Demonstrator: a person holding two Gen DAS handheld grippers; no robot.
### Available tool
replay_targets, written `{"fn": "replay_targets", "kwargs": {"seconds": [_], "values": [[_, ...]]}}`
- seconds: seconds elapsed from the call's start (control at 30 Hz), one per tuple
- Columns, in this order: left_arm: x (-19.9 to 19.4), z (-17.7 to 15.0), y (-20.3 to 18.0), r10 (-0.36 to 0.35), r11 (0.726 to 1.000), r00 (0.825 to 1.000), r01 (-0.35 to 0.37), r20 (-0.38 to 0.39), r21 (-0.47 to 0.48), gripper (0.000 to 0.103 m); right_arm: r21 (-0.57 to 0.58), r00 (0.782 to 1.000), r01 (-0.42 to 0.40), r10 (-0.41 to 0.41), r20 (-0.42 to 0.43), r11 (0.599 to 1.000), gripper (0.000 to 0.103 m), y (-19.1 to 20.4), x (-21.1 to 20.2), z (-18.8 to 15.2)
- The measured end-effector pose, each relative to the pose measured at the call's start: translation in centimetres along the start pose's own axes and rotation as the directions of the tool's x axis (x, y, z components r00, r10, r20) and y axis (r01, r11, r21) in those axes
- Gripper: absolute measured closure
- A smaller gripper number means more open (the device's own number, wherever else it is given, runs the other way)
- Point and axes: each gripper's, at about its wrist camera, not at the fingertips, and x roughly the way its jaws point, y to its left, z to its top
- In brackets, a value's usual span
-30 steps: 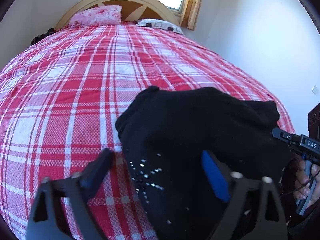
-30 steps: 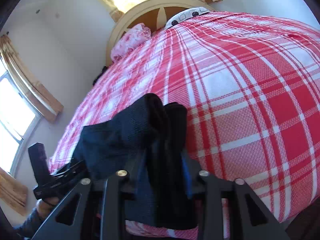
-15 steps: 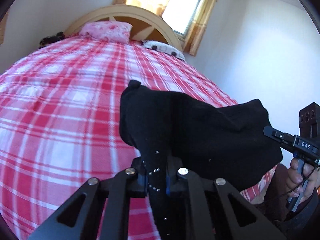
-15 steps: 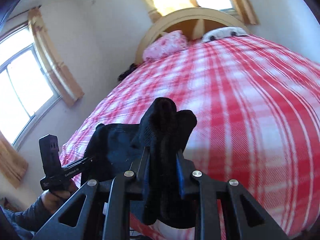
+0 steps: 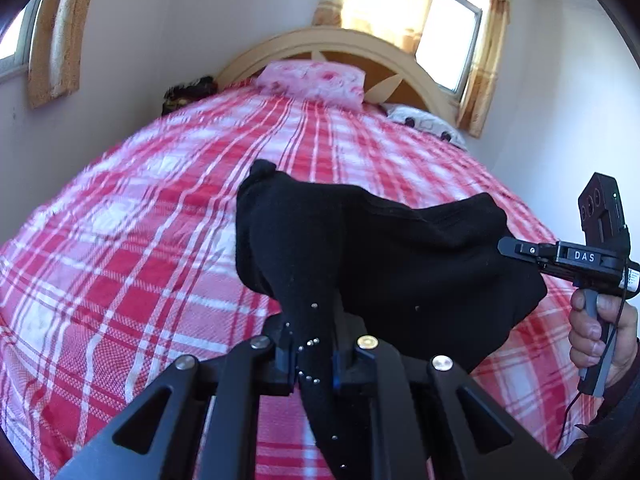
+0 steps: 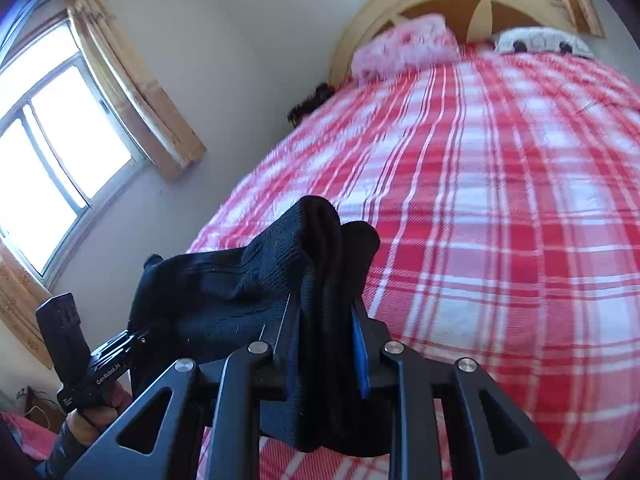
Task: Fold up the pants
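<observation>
We hold the black knitted pants (image 5: 384, 248) stretched between both clamped claws, left claw (image 5: 314, 360) and right claw (image 6: 324, 344), above the red-checked bed (image 5: 140, 240), ready for laying flat.

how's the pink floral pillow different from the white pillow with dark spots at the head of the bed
The pink floral pillow is rose-patterned; the white pillow with dark spots is pale with black marks. The pink one sits near the middle of the arched wooden headboard, while the white one lies toward the curtained window side. The pink one looks plumper, the white one flatter. Both rest on the red and white plaid bedspread against the headboard.
</observation>
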Motion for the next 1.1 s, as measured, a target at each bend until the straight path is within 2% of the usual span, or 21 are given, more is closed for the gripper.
{"fn": "replay_targets", "kwargs": {"seconds": [0.1, 0.17, 0.23, 0.3, 0.37, 0.47, 0.53, 0.63, 0.8, 0.93, 1.1], "values": [[2.6, -1.9, 1.3, 0.038, 0.999, 0.995, -0.039, -0.088, -0.007, 0.068, 0.012, 0.997, 0.040, -0.039, -0.065, 0.999, 0.078, -0.4, 4.1, -0.2], [2.4, -3.2, 1.4, 0.072, 0.997, 0.993, -0.074, -0.092, -0.013, 0.045, 0.012, 0.991, 0.092, -0.090, -0.098, 0.996, 0.072, -1.2, 5.3, -0.9], [1.7, -4.1, 1.2, 0.083, 0.997, 0.994, -0.082, -0.075, 0.015, 0.037, 0.002, 0.985, 0.136, -0.135, -0.107, 0.991, 0.062, -1.7, 5.4, -1.6], [0.9, -4.9, 0.8, 0.108, 0.993, 0.992, -0.104, -0.069, 0.055, 0.032, -0.047, 0.976, 0.186, -0.190, -0.108, 0.981, 0.058, -2.0, 4.7, -2.4], [0.3, -5.5, 0.9, 0.123, 0.990, 0.990, -0.118, -0.068, 0.075, 0.025, -0.088, 0.973, 0.197, -0.206, -0.103, 0.976, 0.050, -2.1, 4.0, -3.0], [0.1, -5.9, 1.1, 0.137, 0.986, 0.988, -0.130, -0.074, 0.100, 0.019, -0.123, 0.969, 0.221, -0.232, -0.089, 0.968, 0.047, -2.4, 2.9, -3.8], [0.7, -5.8, 1.5, 0.148, 0.986, 0.985, -0.140, -0.089, 0.092, 0.015, -0.116, 0.961, 0.239, -0.252, -0.110, 0.964, 0.045, -3.0, 3.1, -4.4], [1.1, -5.3, 2.1, 0.153, 0.988, 0.982, -0.148, -0.112, 0.051, 0.008, -0.078, 0.950, 0.275, -0.283, -0.129, 0.958, 0.032, -4.1, 3.7, -4.8], [-0.1, -5.5, 1.4, 0.174, 0.985, 0.980, -0.170, -0.094, 0.041, 0.008, -0.035, 0.953, 0.285, -0.287, -0.092, 0.958, 0.030, -4.4, 2.7, -4.9], [-2.4, -5.7, 0.2, 0.160, 0.987, 0.986, -0.159, -0.051, 0.026, 0.008, -0.002, 0.941, 0.338, -0.338, -0.029, 0.941, 0.030, -4.3, 0.2, -5.2], [-6.1, -5.3, -2.3, 0.140, 0.988, 0.990, -0.141, 0.035, 0.057, 0.008, 0.047, 0.926, 0.376, -0.377, 0.022, 0.926, 0.030, -3.8, -3.7, -6.3]]}}
